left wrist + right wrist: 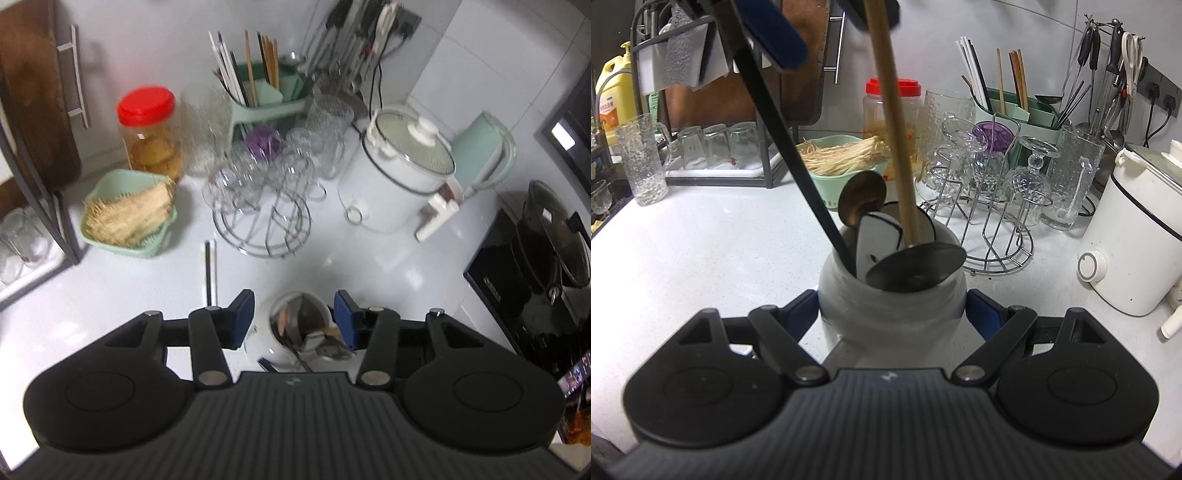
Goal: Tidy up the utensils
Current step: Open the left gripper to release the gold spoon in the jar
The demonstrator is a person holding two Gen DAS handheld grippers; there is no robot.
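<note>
A white ceramic jar (894,314) stands on the pale counter, and my right gripper (892,306) is shut on it, one blue pad pressed to each side. Standing in the jar are a metal ladle (916,264) with a long wooden handle (894,110), a bronze spoon (862,199), a white spoon (877,240) and a black handle (798,162). My left gripper (293,306) hovers open above the jar (266,343), looking down into its mouth. In the right wrist view its blue pads (775,40) stand on either side of the wooden handle's top, clear of it. A chopstick pair (209,266) lies on the counter.
A wire rack of upturned glasses (258,206) stands behind the jar. A green basket of sticks (129,218) and a red-lidded jar (149,133) are at left. A green chopstick holder (266,92) sits at the back, a white cooker (399,173) and black stove (517,280) at right.
</note>
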